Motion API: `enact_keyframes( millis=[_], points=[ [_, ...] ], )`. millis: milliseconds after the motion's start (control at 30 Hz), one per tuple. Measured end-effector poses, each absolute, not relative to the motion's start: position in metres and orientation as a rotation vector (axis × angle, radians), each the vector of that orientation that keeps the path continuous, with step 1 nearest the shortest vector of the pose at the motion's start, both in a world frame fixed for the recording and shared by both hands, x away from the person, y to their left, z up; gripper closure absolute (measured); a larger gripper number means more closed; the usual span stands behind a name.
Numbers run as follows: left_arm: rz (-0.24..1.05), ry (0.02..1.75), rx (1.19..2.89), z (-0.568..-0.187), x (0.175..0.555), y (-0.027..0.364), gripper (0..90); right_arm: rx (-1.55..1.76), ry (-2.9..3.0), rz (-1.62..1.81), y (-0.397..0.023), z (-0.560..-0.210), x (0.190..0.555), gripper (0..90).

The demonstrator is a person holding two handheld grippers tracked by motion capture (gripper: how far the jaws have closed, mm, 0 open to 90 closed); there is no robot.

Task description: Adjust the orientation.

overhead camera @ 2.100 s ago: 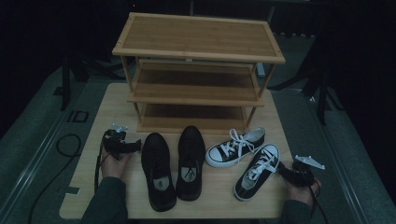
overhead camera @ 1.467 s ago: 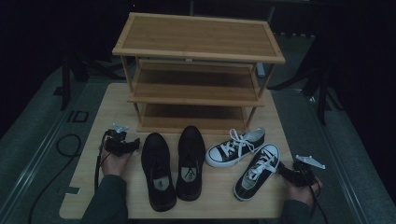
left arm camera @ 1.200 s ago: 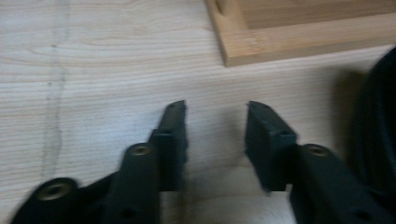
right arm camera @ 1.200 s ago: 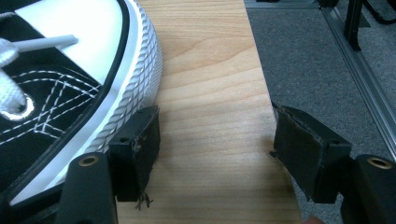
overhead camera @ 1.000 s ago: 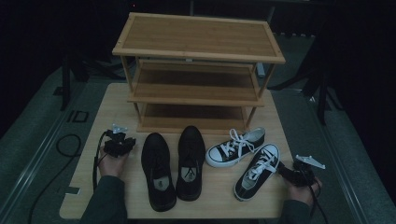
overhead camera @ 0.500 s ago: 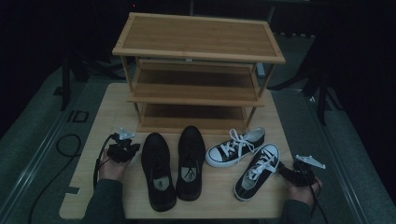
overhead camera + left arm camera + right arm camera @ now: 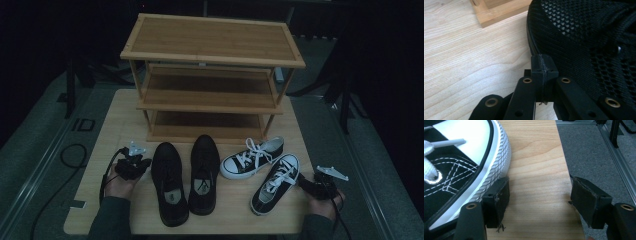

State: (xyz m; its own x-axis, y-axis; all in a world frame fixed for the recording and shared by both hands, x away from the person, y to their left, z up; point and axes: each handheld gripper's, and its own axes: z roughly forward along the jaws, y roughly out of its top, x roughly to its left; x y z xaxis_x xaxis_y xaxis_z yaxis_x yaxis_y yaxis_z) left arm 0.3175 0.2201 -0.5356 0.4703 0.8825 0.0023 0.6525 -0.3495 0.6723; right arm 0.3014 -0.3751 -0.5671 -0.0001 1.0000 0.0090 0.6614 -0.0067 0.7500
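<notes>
Two black mesh shoes lie side by side on the wooden table, toes toward the rack. To their right lie two black-and-white laced sneakers. My left gripper sits just left of the left black shoe. In the left gripper view its jaws are pressed together with nothing between them, tips close against the shoe's mesh side. My right gripper rests beside the near sneaker. Its jaws stand wide open over bare wood, one finger against the sneaker's ribbed white sole.
A three-tier bamboo shoe rack stands at the back of the table, its shelves bare; one foot of it is near the left gripper. The table's right edge drops to grey carpet with a metal rail.
My left hand has shifted right and a little nearer, bringing its gripper up beside the left black shoe. The right hand and all shoes have kept still.
</notes>
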Motion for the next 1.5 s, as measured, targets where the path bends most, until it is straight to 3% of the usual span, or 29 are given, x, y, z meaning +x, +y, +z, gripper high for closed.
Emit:
enact_keyframes(
  millis=[1500],
  points=[
    [0.445,1.315,2.09,-0.545,0.334,0.217,89.9,1.727,1.71,0.78,-0.374,-0.567,0.302,31.7]
  ],
)
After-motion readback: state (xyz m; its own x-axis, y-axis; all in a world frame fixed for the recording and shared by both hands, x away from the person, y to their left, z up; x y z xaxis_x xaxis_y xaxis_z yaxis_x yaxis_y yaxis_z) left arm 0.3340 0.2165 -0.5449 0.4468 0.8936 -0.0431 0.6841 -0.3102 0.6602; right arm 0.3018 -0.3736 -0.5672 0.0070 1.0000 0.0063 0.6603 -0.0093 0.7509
